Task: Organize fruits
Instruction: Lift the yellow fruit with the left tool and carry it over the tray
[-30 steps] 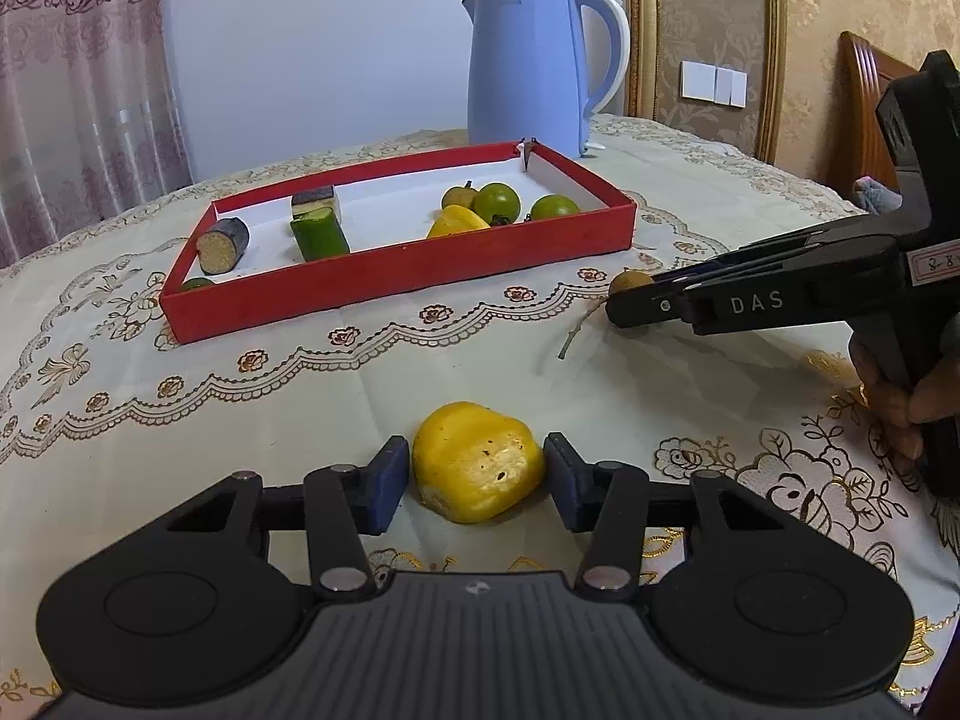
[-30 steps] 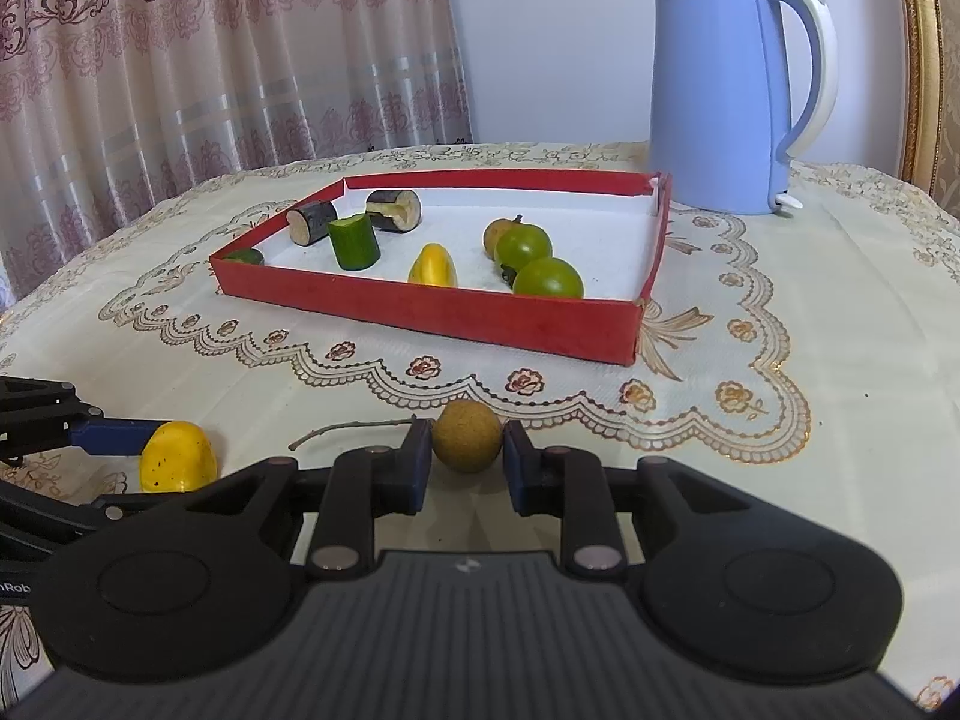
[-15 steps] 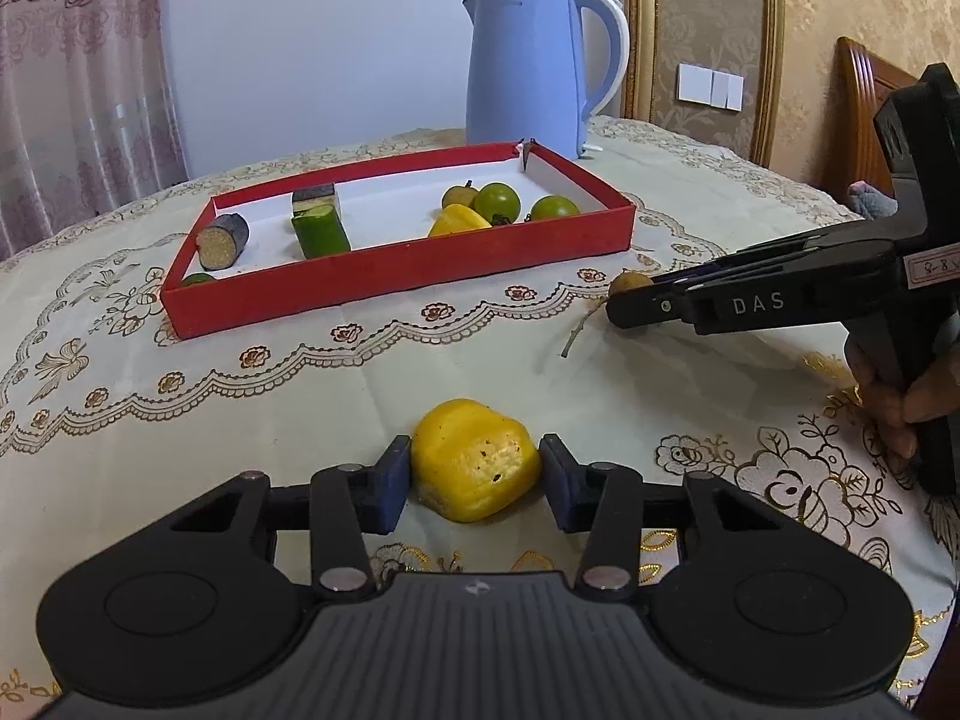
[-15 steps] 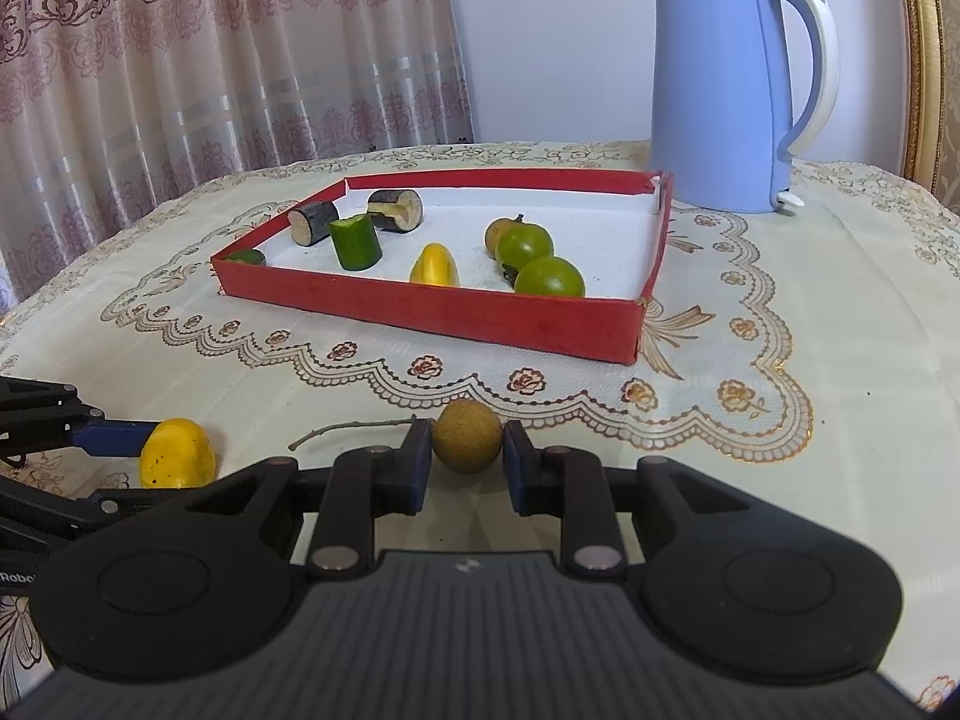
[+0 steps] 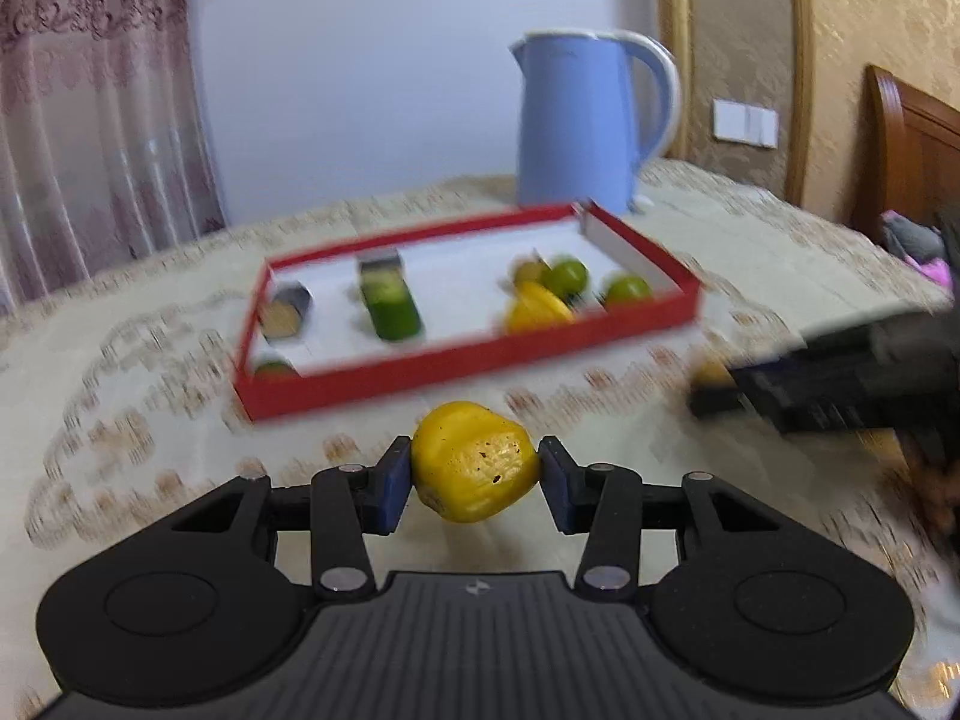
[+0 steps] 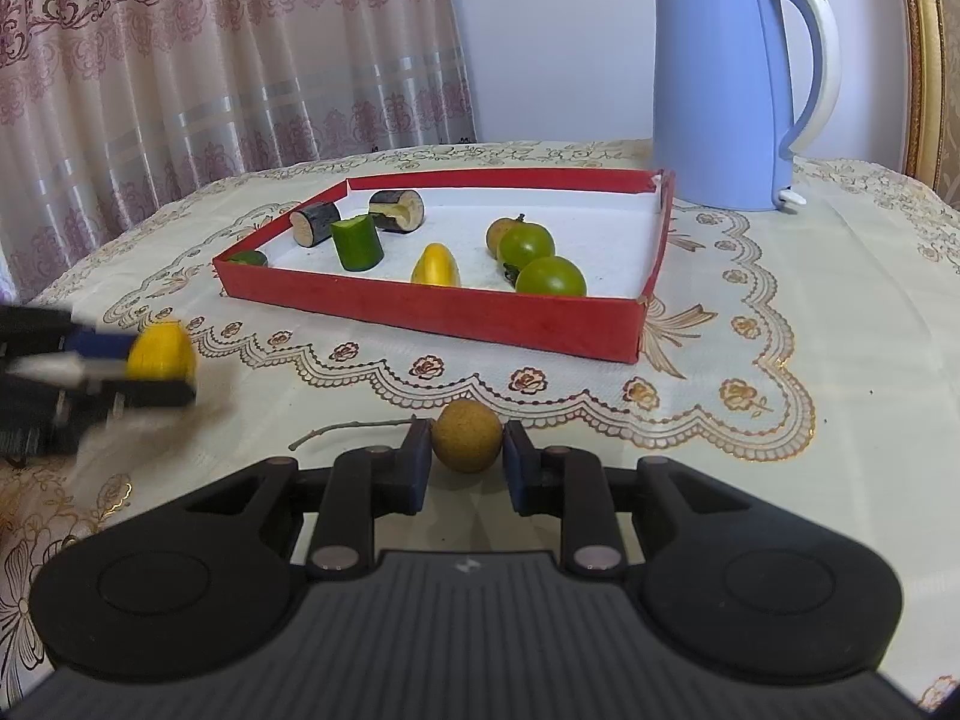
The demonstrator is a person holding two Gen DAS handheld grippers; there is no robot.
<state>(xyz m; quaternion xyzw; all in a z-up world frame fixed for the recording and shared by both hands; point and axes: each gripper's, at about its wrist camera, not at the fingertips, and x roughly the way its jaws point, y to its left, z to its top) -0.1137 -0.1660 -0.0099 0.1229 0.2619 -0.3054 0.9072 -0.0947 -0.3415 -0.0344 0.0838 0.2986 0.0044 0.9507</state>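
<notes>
My left gripper (image 5: 474,480) is shut on a yellow pepper piece (image 5: 474,468) and holds it lifted above the tablecloth; the same pepper piece (image 6: 161,351) shows blurred at the left of the right wrist view. My right gripper (image 6: 467,456) is shut on a small round brown fruit (image 6: 467,435) that rests on the cloth, a thin twig (image 6: 345,427) trailing to its left. Beyond both stands the red tray (image 6: 432,311) with dark eggplant slices (image 6: 396,210), a cucumber piece (image 6: 357,243), a yellow piece (image 6: 436,266) and green round fruits (image 6: 550,277).
A blue kettle (image 6: 729,90) stands behind the tray's far right corner. The lace-patterned tablecloth (image 6: 780,312) covers the round table. A curtain (image 6: 210,60) hangs at the back left. A wooden chair back (image 5: 912,144) rises at the right.
The left gripper closed fully on the yellow pepper piece, lifted it off the cloth and carried it toward the tray. The right gripper and the brown fruit have not moved.
</notes>
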